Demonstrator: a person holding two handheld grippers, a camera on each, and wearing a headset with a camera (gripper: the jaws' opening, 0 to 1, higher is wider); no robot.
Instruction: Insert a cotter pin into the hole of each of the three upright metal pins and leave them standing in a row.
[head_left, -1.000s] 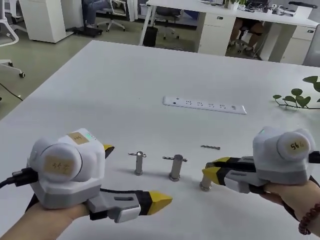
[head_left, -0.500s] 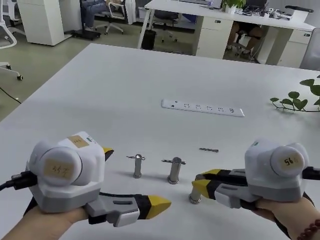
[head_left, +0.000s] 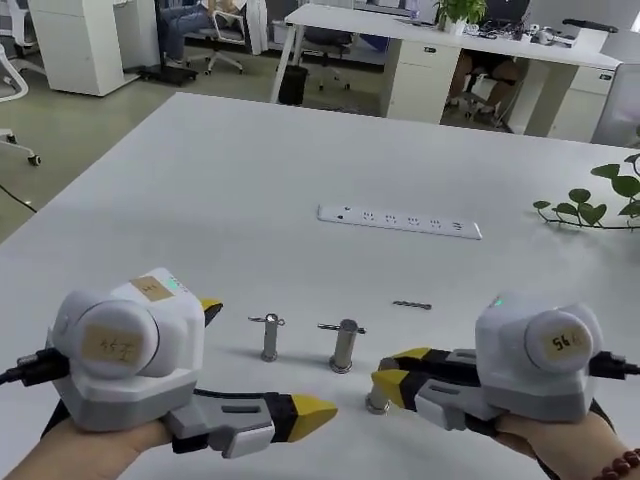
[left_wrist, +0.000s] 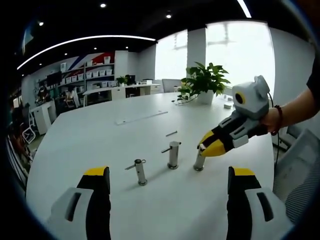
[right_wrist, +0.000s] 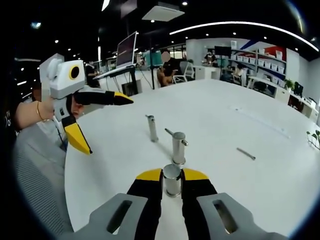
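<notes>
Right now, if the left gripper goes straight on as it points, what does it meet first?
Probably the nearest upright pin, with a cotter pin through it, ahead of the open left gripper. The middle pin and the third pin, in the right gripper, stand beyond. Depth is unclear.

White desks (head_left: 450, 28), office chairs (head_left: 326, 40), potted plant (left_wrist: 204, 82)

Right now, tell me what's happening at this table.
A person holds a gripper in each hand over a white table. The right gripper is shut on the rightmost pin, which has no cotter pin yet. The left gripper hangs open near the row. The left pin and middle pin stand upright with cotter pins through them, and one loose cotter pin lies behind the row.
</notes>
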